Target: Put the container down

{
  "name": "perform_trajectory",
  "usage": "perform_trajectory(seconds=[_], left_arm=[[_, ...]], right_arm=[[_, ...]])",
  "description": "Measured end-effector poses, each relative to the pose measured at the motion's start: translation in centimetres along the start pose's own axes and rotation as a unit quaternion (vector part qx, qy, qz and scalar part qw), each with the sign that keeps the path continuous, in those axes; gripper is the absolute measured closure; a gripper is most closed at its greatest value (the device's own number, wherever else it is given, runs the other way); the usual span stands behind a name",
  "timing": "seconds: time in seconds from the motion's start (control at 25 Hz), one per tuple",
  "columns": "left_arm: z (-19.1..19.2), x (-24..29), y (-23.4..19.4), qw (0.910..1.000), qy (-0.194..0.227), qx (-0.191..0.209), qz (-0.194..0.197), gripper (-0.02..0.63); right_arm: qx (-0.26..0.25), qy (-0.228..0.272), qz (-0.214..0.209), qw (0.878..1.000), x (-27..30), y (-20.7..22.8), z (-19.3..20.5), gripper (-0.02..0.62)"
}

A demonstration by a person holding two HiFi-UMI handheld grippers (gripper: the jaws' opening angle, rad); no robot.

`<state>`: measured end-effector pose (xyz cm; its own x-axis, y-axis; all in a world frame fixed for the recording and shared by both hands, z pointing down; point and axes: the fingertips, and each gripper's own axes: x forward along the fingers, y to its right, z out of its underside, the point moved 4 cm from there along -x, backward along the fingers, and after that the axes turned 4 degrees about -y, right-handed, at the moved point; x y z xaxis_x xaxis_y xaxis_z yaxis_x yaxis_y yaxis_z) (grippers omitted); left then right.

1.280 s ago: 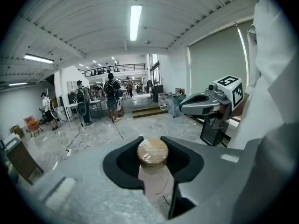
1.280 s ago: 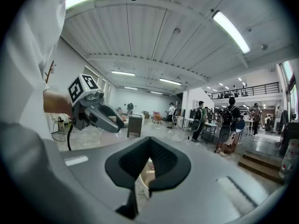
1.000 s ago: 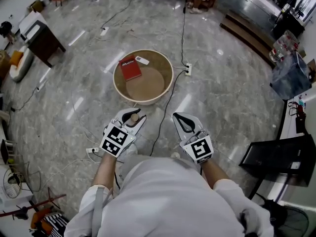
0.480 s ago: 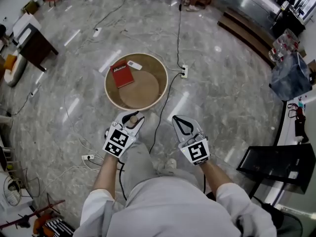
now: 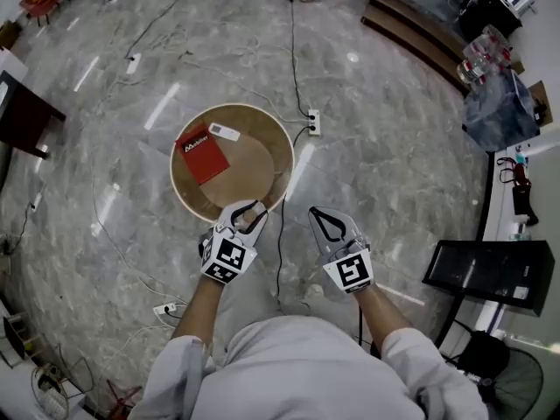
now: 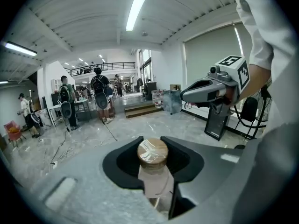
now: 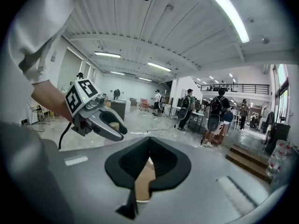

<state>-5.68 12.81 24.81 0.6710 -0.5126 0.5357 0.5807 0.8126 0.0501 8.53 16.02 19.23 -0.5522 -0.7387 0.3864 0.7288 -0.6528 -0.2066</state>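
Clutching a container (image 6: 155,176) with a cork lid (image 6: 152,152), the left tongs (image 5: 248,210) are clenched on it, lid uppermost, so it hangs off the floor (image 5: 394,156). Just at 3 o'clock of them, and apart from them, the right tongs (image 5: 315,213) are clenched too, with their jaws meeting at the tips and nothing between. Both pairs are held out ahead of a person in a white shirt (image 5: 289,366). In the head view the left tongs' tips overlap the 5 o'clock rim of a round wooden bench (image 5: 258,173); how high above it the container hangs cannot be told. On the bench a red book (image 5: 202,153) lies flat toward 10 o'clock. A white remote (image 5: 225,132) lies near 12 o'clock, just beyond the book's far corner. At 2 o'clock of the bench a white socket (image 5: 309,122) sits on the floor, and a black cable (image 5: 292,51) runs from it toward 12 o'clock. Farther off, the left gripper view shows people (image 6: 98,94) with backpacks standing by desks.
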Motion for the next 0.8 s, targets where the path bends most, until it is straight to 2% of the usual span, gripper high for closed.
perform_trajectory(seconds=[0.2, 0.32, 0.64, 0.8], left_arm=[[1.8, 4.9, -5.9, 0.9999, 0.010, -0.002, 0.005, 0.488], [3.7, 9.1, -8.2, 0.9999, 0.013, -0.010, 0.000, 0.488], [11.0, 19.1, -11.1, 0.9997, 0.006, -0.021, -0.011, 0.488], [14.6, 23.8, -11.8, 0.9998, -0.005, -0.011, -0.014, 0.488]], right_arm=[[0.001, -0.024, 0.018, 1.000, 7.2, 1.0, 0.9, 0.589], [0.005, -0.035, 0.023, 0.999, 10.9, 2.3, 2.8, 0.589], [0.040, -0.052, 0.037, 0.997, 18.1, 5.1, 12.6, 0.589], [0.055, -0.061, 0.048, 0.996, 20.3, 6.2, 18.2, 0.589]])
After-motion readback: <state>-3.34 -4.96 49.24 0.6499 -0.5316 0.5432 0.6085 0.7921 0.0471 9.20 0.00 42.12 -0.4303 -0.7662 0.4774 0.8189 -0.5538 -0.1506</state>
